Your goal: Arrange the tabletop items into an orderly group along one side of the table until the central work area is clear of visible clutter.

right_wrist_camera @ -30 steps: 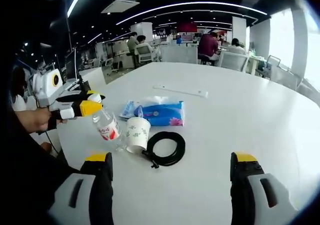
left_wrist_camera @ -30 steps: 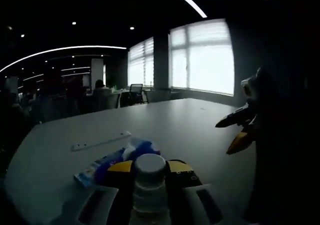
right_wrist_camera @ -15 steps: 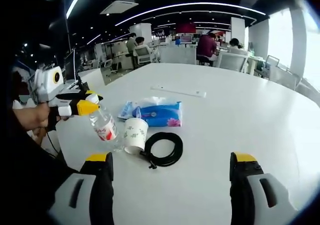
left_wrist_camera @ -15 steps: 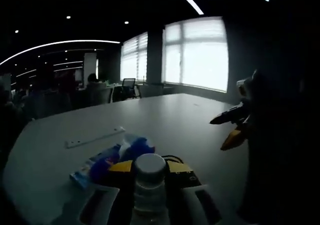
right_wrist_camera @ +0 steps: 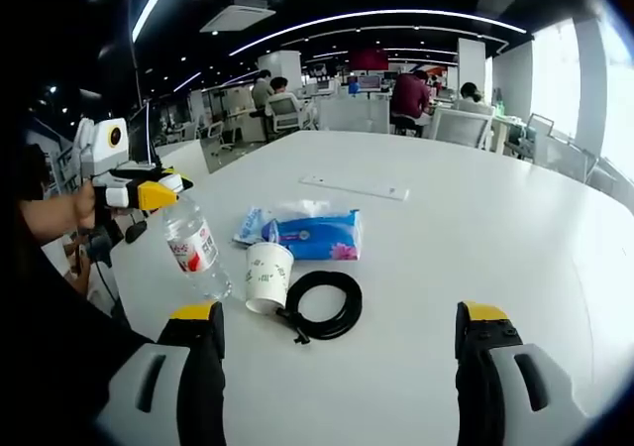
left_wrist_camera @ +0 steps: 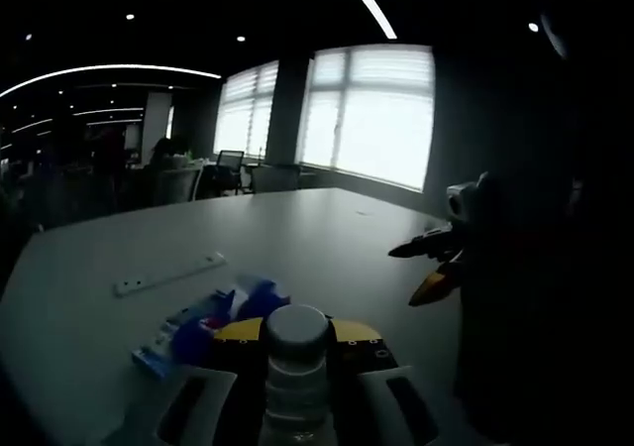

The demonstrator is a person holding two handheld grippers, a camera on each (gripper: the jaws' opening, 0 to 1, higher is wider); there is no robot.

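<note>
At the table's near edge your left gripper [right_wrist_camera: 149, 194] clamped the clear plastic water bottle [right_wrist_camera: 194, 252] by its neck, tilted; right gripper [right_wrist_camera: 337, 352] gaped wide. You needed it upright before release.

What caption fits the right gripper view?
Left gripper lifts clear plastic bottle beside paper cup, black cable.

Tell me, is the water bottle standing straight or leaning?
Leaning. In the right gripper view the water bottle tilts, its cap end held by the left tool, its bottom beside the paper cup.
</note>
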